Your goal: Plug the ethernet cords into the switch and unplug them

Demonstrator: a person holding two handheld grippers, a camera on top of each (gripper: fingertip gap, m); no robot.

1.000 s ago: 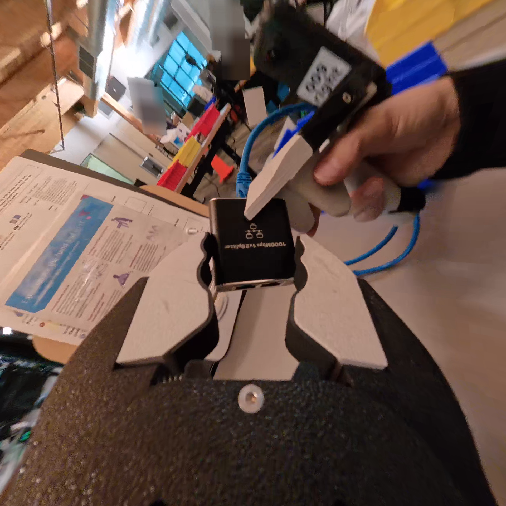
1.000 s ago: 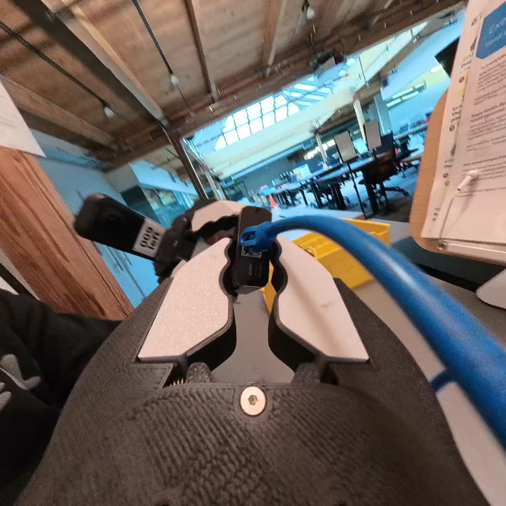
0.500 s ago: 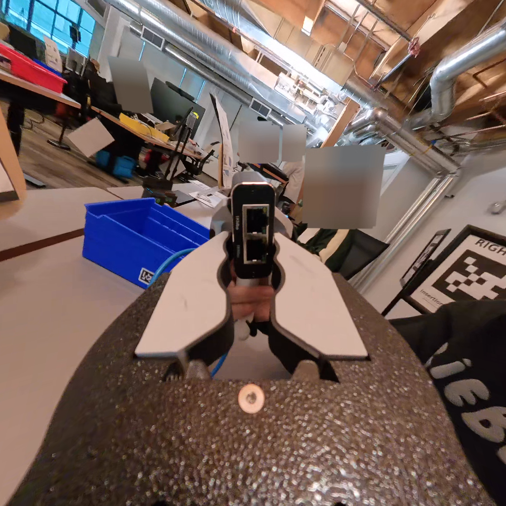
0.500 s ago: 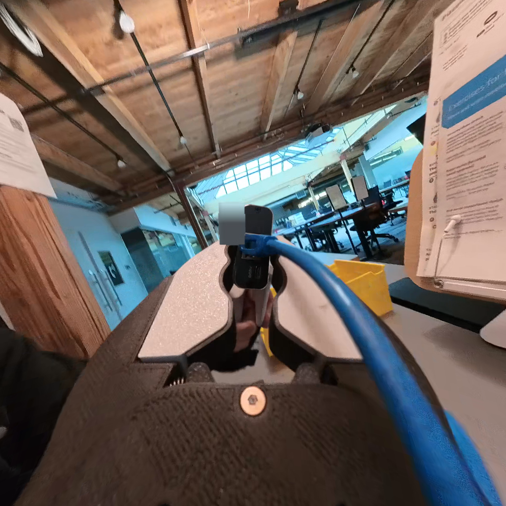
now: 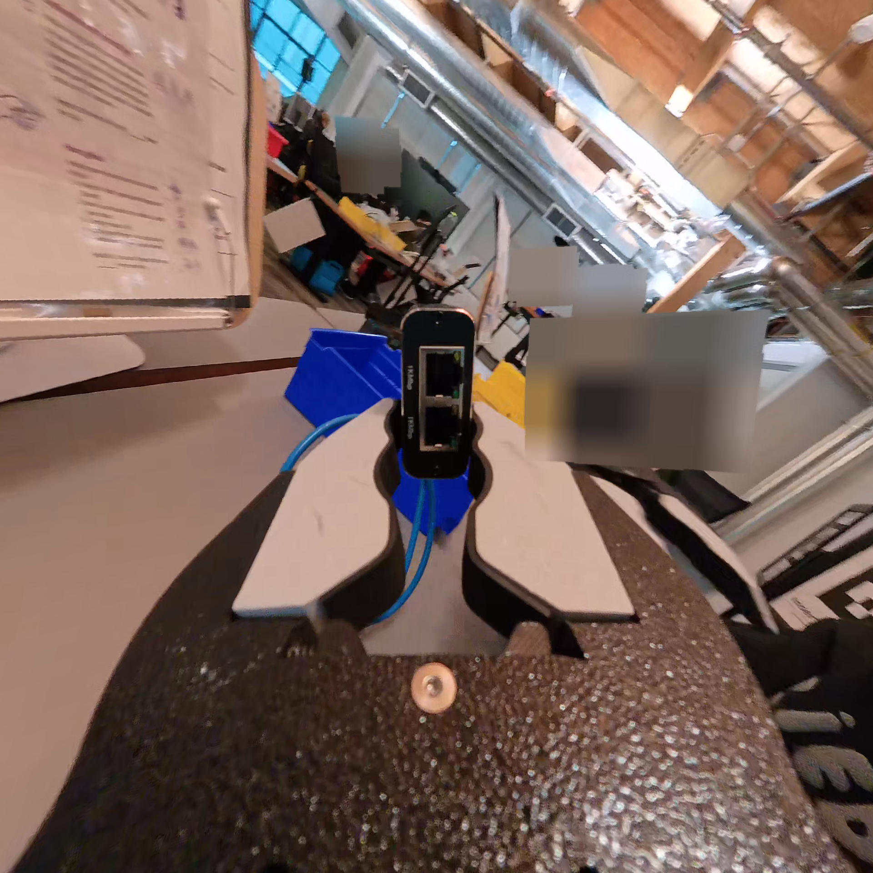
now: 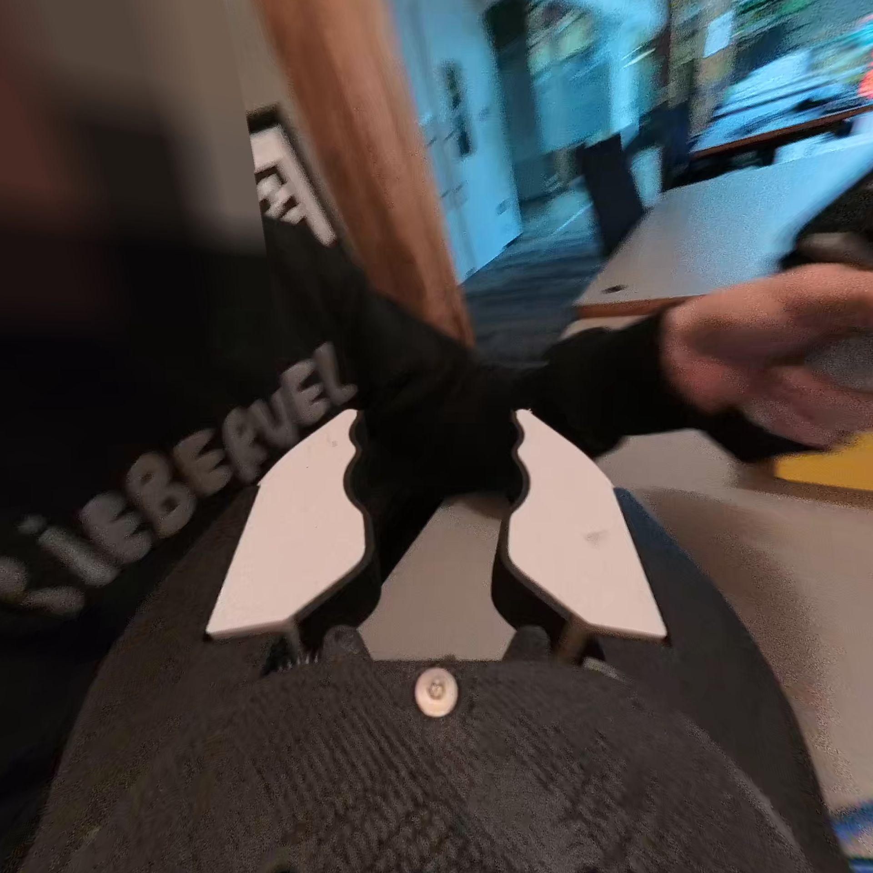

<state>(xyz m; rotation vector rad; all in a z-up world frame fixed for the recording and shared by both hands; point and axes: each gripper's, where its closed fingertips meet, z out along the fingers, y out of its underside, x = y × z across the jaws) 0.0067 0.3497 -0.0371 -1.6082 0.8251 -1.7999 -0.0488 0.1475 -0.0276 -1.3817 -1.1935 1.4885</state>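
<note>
**Switch gripped, both facing ports empty, no cord in the right tongs**

Your left gripper is closed on the lower half of the black switch, which stands upright between the fingers with its two stacked ports facing the camera. Both ports look empty. A blue ethernet cord hangs below the switch between the fingers and loops out to the left over the table; whether it is plugged into the far side you cannot tell from here.

Your right gripper stands parted and holds nothing; its view is blurred and shows only a dark sleeve and a hand.

By my reading, plugging into these two ports is not yet done, and all unplugging remains.

The blue bin sits behind the switch toward the table's far edge, a yellow bin just beside it. What is in either is hidden.
</note>
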